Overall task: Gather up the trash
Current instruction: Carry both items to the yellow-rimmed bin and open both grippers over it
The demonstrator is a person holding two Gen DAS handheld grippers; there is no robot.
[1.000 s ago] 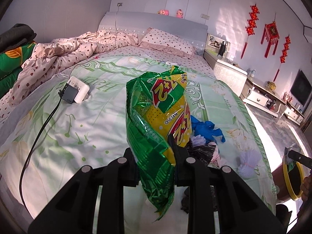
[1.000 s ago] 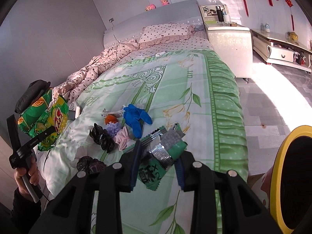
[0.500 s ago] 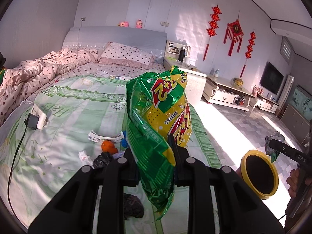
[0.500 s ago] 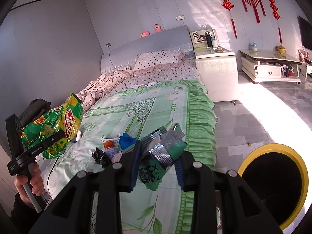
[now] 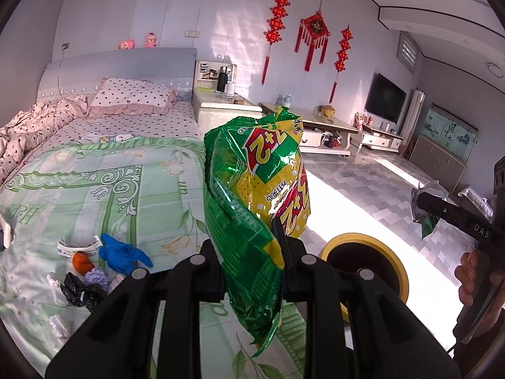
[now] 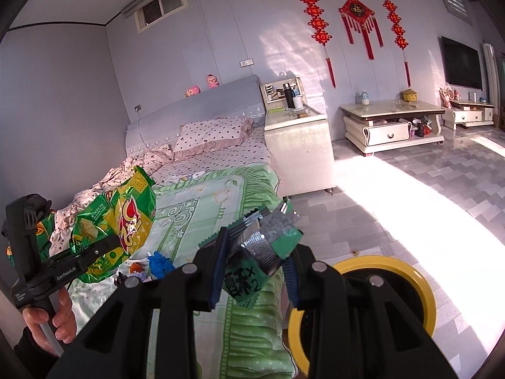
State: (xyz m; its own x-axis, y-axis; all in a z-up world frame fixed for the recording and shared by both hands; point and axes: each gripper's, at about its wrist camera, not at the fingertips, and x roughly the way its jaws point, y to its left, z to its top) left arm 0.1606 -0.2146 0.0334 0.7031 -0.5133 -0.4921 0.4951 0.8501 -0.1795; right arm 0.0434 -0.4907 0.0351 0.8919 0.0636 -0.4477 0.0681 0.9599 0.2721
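Beside the bed: yellow-rimmed bin [image 6: 423, 287] is sitting on the floor, close to the mattress edge.
Left gripper [image 5: 251, 246]: pinching a green-and-yellow chip bag [image 5: 252, 189], which is standing upright between the fingers.
Right gripper [image 6: 255, 268]: clamping a crumpled green foil wrapper [image 6: 262, 252] above the bed's edge, near the bin.
Green bedspread [image 5: 94, 183]: carrying a blue glove [image 5: 121, 254], black scraps [image 5: 80, 290], an orange piece [image 5: 81, 262] and a paper strip [image 5: 79, 248], all lying close together.

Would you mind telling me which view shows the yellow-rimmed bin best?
The right wrist view: the bin shows most of its yellow rim and dark opening beside the bed, though the right gripper covers its left part. In the left wrist view the bin is smaller and half hidden.
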